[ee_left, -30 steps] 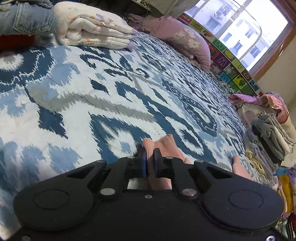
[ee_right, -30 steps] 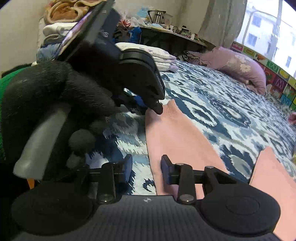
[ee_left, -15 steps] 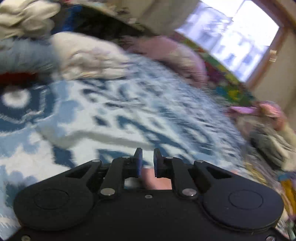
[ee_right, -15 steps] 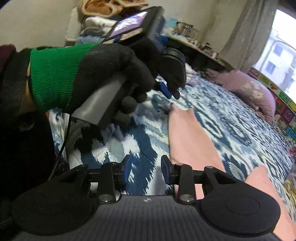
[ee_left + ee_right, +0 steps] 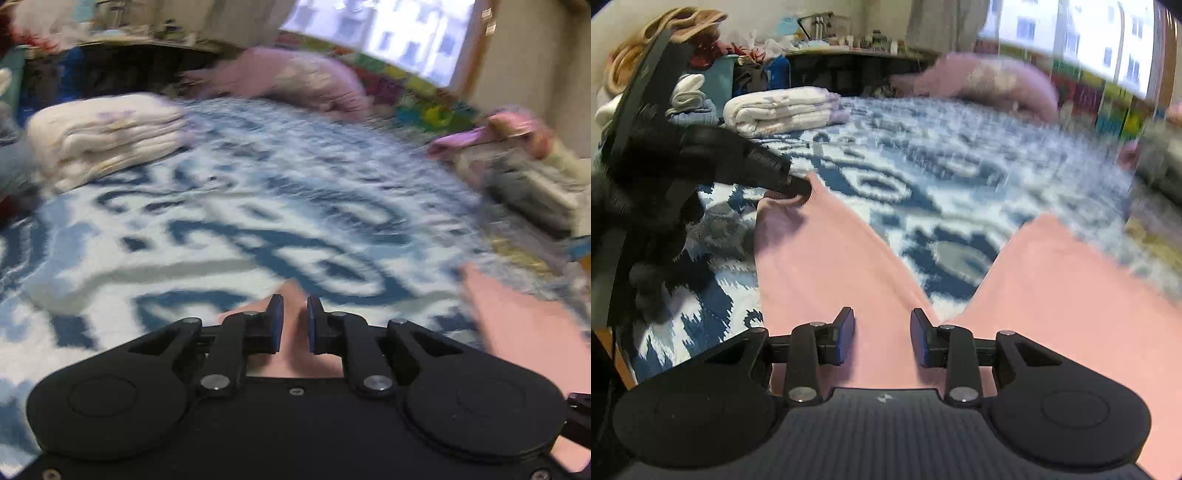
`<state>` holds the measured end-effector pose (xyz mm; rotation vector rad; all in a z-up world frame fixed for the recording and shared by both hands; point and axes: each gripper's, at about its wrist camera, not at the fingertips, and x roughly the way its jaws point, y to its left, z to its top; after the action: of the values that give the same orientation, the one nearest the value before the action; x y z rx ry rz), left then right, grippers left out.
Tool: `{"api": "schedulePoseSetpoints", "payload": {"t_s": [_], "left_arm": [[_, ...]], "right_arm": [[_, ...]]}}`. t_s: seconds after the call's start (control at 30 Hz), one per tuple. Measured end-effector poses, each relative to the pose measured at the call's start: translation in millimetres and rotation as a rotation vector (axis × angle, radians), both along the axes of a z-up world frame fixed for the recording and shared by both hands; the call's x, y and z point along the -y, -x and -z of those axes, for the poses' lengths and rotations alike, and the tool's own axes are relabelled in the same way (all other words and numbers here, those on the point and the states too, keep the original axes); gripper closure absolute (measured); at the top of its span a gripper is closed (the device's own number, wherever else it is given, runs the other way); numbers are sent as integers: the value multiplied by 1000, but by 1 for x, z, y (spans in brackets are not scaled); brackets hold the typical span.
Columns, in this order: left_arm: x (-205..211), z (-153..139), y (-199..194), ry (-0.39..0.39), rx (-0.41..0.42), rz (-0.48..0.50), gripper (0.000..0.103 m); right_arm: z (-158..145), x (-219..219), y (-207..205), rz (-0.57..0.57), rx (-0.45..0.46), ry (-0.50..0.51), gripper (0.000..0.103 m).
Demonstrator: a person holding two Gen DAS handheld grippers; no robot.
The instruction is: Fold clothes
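Two soft, limp pink trouser legs: left claw narrow at a cuff, grip unclear; right claw wide above.

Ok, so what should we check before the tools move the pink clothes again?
1. The left tool has the cuff of the pink garment between its fingers: ok.
2. The left tool is pinching that cuff firmly: cannot tell.
3. The right tool is open and holding nothing: ok.
4. The right tool is over the pink garment, ready to grab: ok.
5. The near long part lies flat on the bedspread: ok. The other part is blurred: cannot tell.
6. The folded white stack sits well apart from the garment: ok.
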<state>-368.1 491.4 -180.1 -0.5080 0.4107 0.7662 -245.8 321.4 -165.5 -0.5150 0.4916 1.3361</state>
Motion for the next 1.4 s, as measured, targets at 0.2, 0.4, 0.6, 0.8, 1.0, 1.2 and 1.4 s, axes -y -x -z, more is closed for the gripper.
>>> {"api": "schedulePoseSetpoints", "payload": {"t_s": [0.2,0.4,0.6,0.8,1.0,1.2,1.4], "left_arm": [[-2,7,-18,3,-101,-58,85],[0,-2,-3,77,54,-145,77],[45,-18,-24,45,100,-44,76],[129,-22,-81,-77,-56,215,76],[175,2,-125,-139,-215,341,76],[188,7,-138,-140,-268,322,74],[204,3,-132,-163,-234,318,72]], "right_arm": [[-6,32,-37,88,-118,-23,65],[-33,107,-114,268,-354,-148,62],[-37,214,-200,526,-536,-288,59],[-4,346,-253,858,-695,-490,50],[38,402,-257,998,-795,-521,49],[58,404,-243,957,-750,-430,50],[58,388,-226,841,-804,-397,50]]}}
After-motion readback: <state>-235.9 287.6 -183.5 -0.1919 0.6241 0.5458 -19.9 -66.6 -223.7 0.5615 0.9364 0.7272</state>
